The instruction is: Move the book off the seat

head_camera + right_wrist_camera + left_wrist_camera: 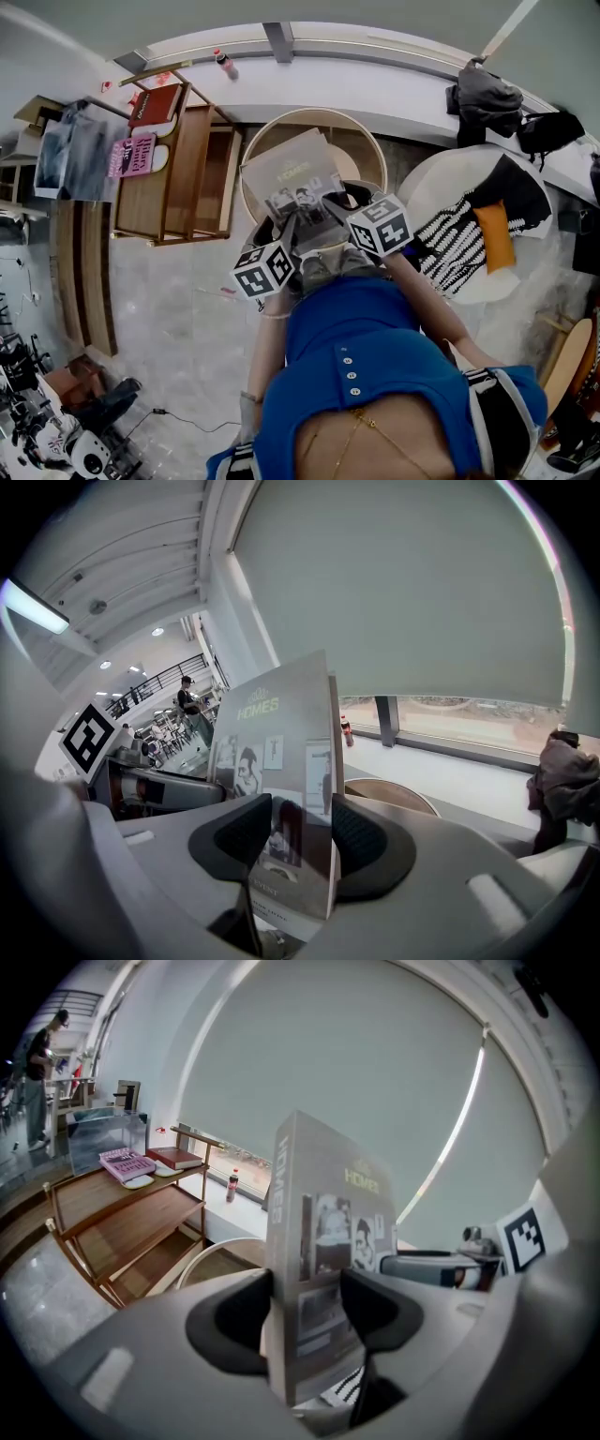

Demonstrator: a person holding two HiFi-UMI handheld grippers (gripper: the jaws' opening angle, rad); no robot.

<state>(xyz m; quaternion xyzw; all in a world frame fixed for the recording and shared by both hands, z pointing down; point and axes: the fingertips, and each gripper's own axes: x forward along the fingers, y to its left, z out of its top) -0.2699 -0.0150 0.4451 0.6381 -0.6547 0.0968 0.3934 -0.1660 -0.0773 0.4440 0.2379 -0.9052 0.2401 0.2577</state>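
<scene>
Both pairs of jaws are clamped on the book (292, 173). The left gripper (305, 1312) takes it low down on the spine side. The right gripper (292, 832) takes the same lower part on the far side, its pads pressed to the 2 covers.

From the jaws the book stands up and leans away from the person. It is held over the seat (370, 141) and, by the look of it, lifted clear of it.

It seems a slim hardback, stiff enough to keep its shape when held by 1 edge and not heavy for 2 grippers. Its grey cover looks smooth, though, so it could slide in the pads if tipped fast. A hold near the spine is the safer one, since the pages cannot fan open there.

Left of the seat stands a wooden shelf (178, 169). Beyond the seat there is a bottle (225, 64).
</scene>
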